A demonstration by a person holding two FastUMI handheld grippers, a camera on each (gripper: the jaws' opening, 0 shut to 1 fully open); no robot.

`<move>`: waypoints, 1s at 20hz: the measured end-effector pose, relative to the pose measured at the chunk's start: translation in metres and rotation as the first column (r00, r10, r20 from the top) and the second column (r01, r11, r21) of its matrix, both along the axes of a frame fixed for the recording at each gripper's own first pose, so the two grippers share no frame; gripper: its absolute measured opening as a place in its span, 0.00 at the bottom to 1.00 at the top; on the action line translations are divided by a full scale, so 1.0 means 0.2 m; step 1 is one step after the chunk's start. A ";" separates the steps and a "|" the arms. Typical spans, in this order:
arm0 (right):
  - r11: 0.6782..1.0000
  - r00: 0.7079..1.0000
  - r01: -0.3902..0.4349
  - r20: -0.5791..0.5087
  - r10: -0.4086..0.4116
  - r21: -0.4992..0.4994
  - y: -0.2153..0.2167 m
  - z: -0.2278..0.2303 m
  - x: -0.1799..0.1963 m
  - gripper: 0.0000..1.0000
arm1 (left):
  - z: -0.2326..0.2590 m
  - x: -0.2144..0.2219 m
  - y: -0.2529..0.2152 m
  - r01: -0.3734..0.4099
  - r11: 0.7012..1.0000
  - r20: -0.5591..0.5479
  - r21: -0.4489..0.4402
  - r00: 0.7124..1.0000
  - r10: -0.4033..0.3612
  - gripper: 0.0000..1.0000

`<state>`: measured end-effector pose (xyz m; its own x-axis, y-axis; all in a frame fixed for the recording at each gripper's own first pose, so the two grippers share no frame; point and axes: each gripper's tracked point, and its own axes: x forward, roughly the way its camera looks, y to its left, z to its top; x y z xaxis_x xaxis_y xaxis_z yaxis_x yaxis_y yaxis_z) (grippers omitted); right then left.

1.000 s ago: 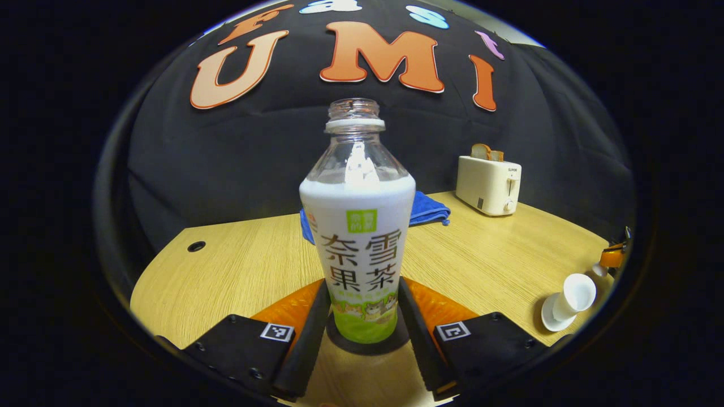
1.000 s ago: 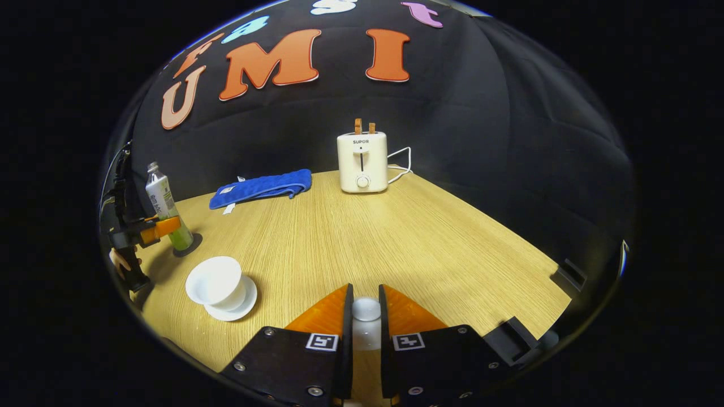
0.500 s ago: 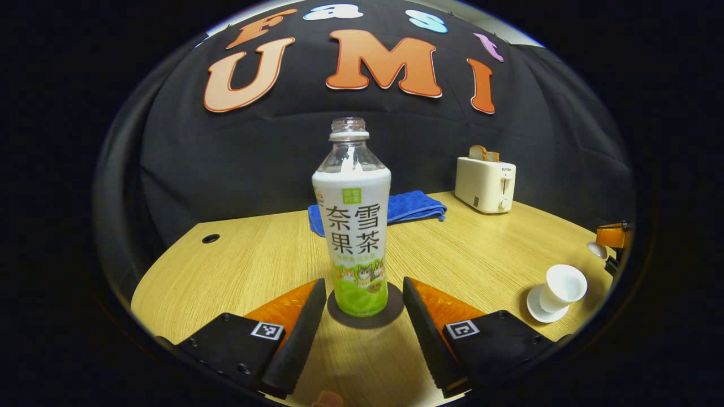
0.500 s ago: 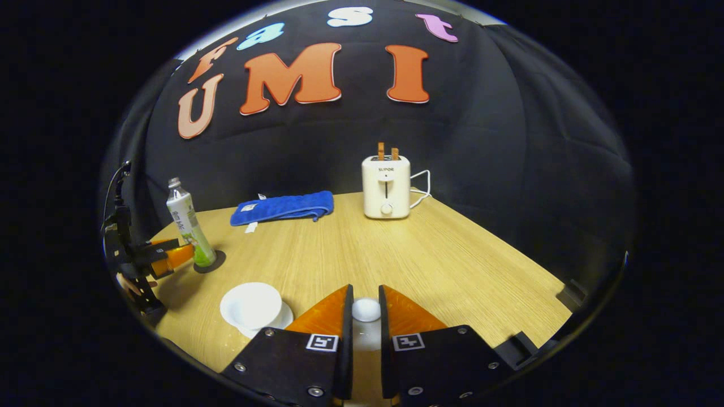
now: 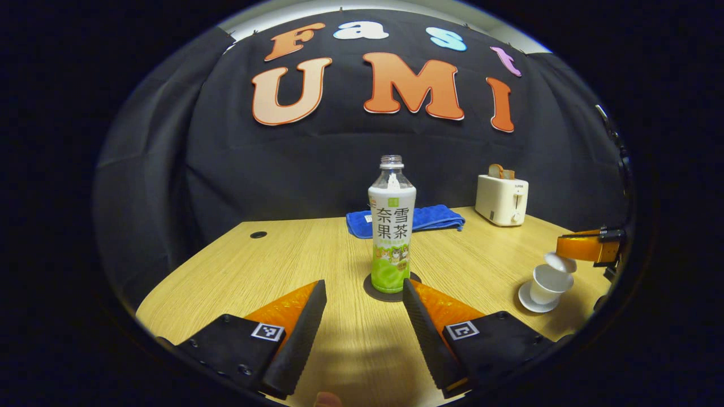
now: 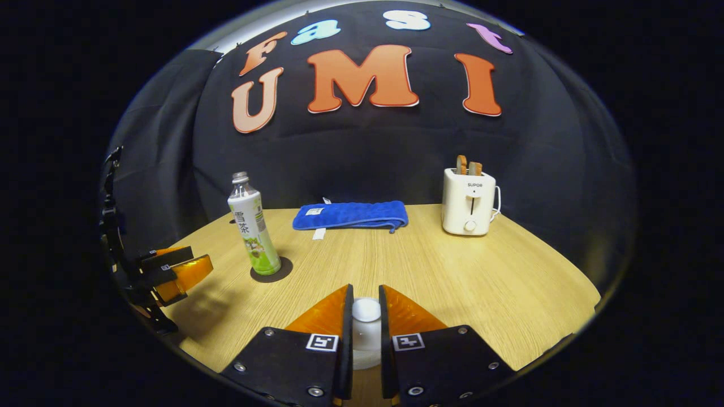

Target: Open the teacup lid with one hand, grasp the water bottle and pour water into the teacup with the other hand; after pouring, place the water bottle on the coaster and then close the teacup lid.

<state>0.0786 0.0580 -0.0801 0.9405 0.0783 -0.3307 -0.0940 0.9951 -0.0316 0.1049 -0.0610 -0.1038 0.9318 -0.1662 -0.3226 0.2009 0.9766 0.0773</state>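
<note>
Left gripper (image 5: pixel 362 299): we see its two black-and-orange fingers (image 5: pixel 297 325) spread wide apart with nothing between them, held just above the pale wooden worktop (image 5: pixel 271 265), near its front edge; in the right gripper view the same gripper (image 6: pixel 175 271) sits by the worktop's left edge.

Right gripper (image 6: pixel 362 322): we see its fingers (image 6: pixel 325 316) clamped on the knob of the small white ceramic teacup lid (image 6: pixel 366 325), one finger on each side. In the left gripper view this gripper (image 5: pixel 585 249) holds the lid (image 5: pixel 560 262) tilted just above the cup, near the worktop's right edge.

Clear plastic water bottle with a white and green label (image 5: pixel 391 229): we find it upright and uncapped on the dark round coaster (image 5: pixel 367 287), well in from the left edge and apart from both grippers; the right gripper view shows the bottle (image 6: pixel 253 226) on its coaster (image 6: pixel 281 272) too.

White ceramic teacup (image 5: pixel 547 278): we see it on its white saucer (image 5: pixel 531 302) by the right edge, mouth open beneath the lid.

Folded blue towel (image 6: pixel 350 215): we see it lying along the back edge.

Cream two-slot toaster (image 6: pixel 469 200): we see it at the back right, with toast standing in its slots.
</note>
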 end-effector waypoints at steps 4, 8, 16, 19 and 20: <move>1.000 1.000 0.000 -0.013 0.000 -0.017 0.00 -0.06 0.00 0.21 | 0.01 -0.02 0.06 -0.019 1.000 -0.007 -0.021 1.000 0.019 0.88; 1.000 1.000 -0.008 -0.016 0.007 -0.024 0.01 -0.10 -0.01 0.20 | 0.01 -0.03 0.08 -0.018 0.999 -0.004 -0.035 1.000 0.018 0.88; 0.999 1.000 0.002 -0.013 -0.002 -0.042 -0.02 -0.09 -0.04 0.41 | 0.02 -0.06 0.14 -0.043 0.998 -0.001 -0.036 0.999 0.043 0.88; 0.999 1.000 0.016 0.011 -0.016 -0.041 -0.05 -0.01 -0.08 0.53 | 0.03 -0.08 0.15 -0.055 0.998 -0.004 -0.022 0.998 0.055 0.88; 0.999 1.000 0.025 0.019 -0.024 -0.042 -0.07 0.02 -0.09 0.59 | 0.04 -0.10 0.15 -0.057 0.998 0.000 -0.021 0.998 0.057 0.88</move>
<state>0.0602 0.0438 -0.0769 0.9478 0.0418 -0.3160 -0.0690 0.9948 -0.0752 0.0859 -0.0304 -0.0949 0.9402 -0.1191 -0.3191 0.1444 0.9879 0.0567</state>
